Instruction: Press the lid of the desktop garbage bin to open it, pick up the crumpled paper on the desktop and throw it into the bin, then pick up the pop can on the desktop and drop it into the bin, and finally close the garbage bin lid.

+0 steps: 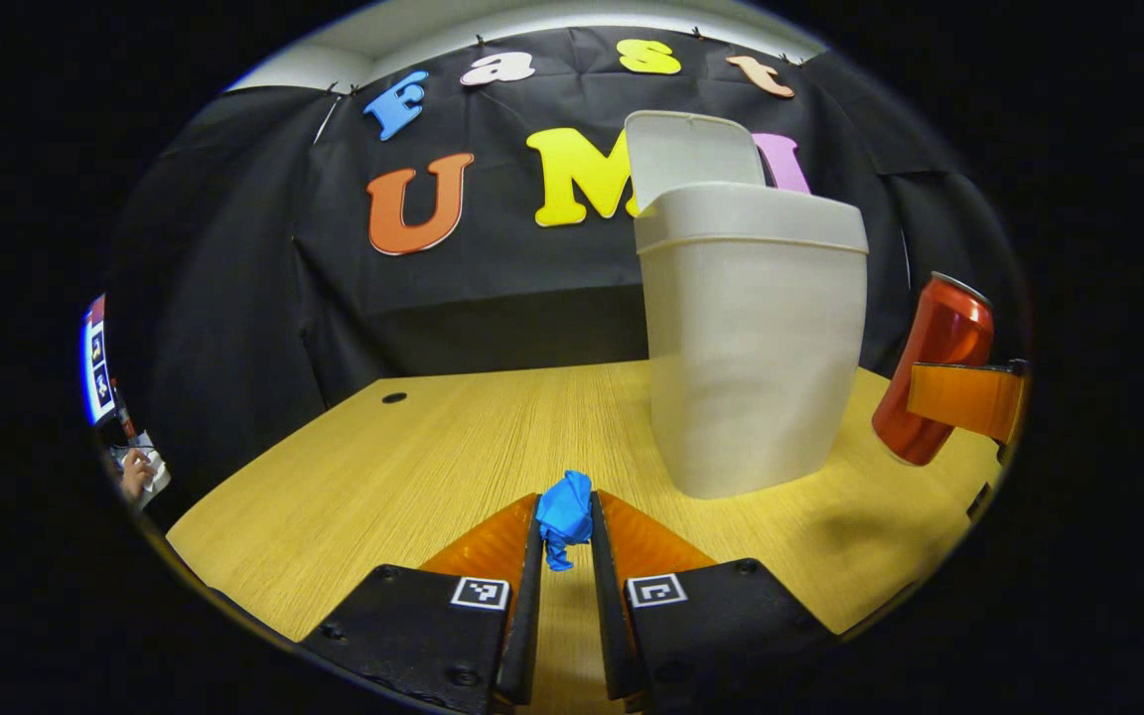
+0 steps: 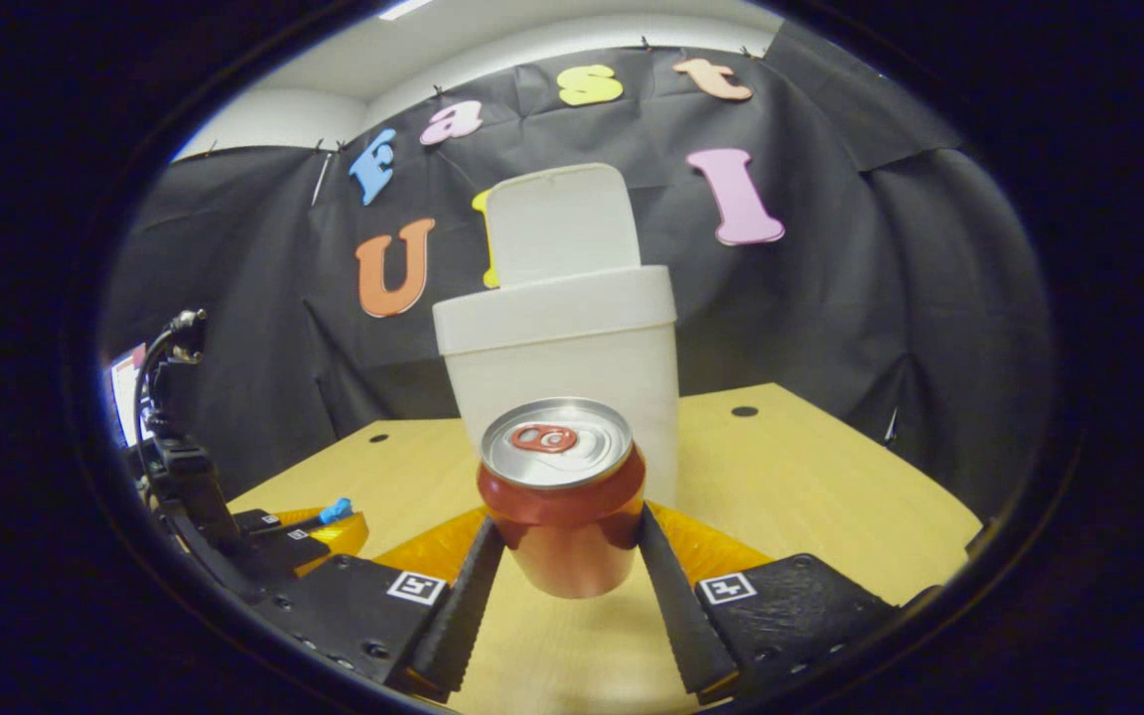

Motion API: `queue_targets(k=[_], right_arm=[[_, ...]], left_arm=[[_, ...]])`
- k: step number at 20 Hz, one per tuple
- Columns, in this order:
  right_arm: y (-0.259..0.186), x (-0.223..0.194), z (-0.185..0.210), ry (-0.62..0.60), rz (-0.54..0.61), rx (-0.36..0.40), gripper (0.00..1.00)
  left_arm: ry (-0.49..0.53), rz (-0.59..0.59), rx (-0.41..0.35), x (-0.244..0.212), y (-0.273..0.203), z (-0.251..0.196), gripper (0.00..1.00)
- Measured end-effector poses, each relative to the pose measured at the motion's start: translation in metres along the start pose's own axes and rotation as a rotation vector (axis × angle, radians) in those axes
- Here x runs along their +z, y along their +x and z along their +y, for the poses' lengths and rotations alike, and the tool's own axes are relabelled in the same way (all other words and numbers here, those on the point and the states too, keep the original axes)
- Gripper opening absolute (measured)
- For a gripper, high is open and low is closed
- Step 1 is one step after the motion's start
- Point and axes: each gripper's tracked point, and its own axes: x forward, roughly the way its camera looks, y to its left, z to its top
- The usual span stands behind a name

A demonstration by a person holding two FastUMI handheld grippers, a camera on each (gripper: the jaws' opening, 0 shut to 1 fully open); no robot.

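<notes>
The white bin (image 1: 756, 338) stands on the wooden table (image 1: 413, 457) with its lid (image 1: 691, 149) flipped upright. My left gripper (image 1: 565, 508) is shut on the blue crumpled paper (image 1: 565, 516), low over the table, in front of the bin and to its left. In the right gripper view, my right gripper (image 2: 562, 521) is shut on the red pop can (image 2: 562, 497), which stands upright just before the bin (image 2: 557, 328) with its lid (image 2: 557, 223) up. The left gripper view has the can (image 1: 934, 367) tilted at the bin's right. The left gripper (image 2: 324, 521) with the paper (image 2: 336, 510) lies at far left.
Small round holes (image 1: 394, 397) (image 2: 744, 410) mark the table's back part. Black cloth closes the booth behind and beside the table. A lit screen (image 1: 95, 357) and a person's hand (image 1: 135, 475) sit beyond the table's left edge. Bare tabletop (image 2: 810, 477) spreads right of the bin.
</notes>
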Motion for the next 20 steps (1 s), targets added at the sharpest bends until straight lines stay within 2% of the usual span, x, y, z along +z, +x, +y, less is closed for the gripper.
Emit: queue_targets(k=[3, 7, 11, 15, 20], right_arm=[[-0.007, 0.031, -0.011, 0.01, -0.023, 0.013, 0.72], [-0.013, 0.068, -0.019, -0.027, -0.049, 0.01, 0.72], [-0.026, 0.095, -0.01, -0.054, -0.078, 0.035, 0.72], [-0.038, 0.097, -0.006, -0.086, -0.086, 0.031, 0.72], [-0.038, 0.099, -0.032, -0.094, -0.096, -0.047, 0.71]], left_arm=[[-0.001, -0.061, -0.009, 0.044, -0.01, -0.015, 0.29], [0.044, -0.19, 0.0, 0.105, -0.029, -0.032, 0.29], [0.037, -0.255, -0.024, 0.147, -0.039, -0.051, 0.29], [-0.002, -0.25, -0.037, 0.149, -0.044, -0.055, 0.28], [-0.076, -0.22, -0.04, 0.147, -0.038, -0.046, 0.29]])
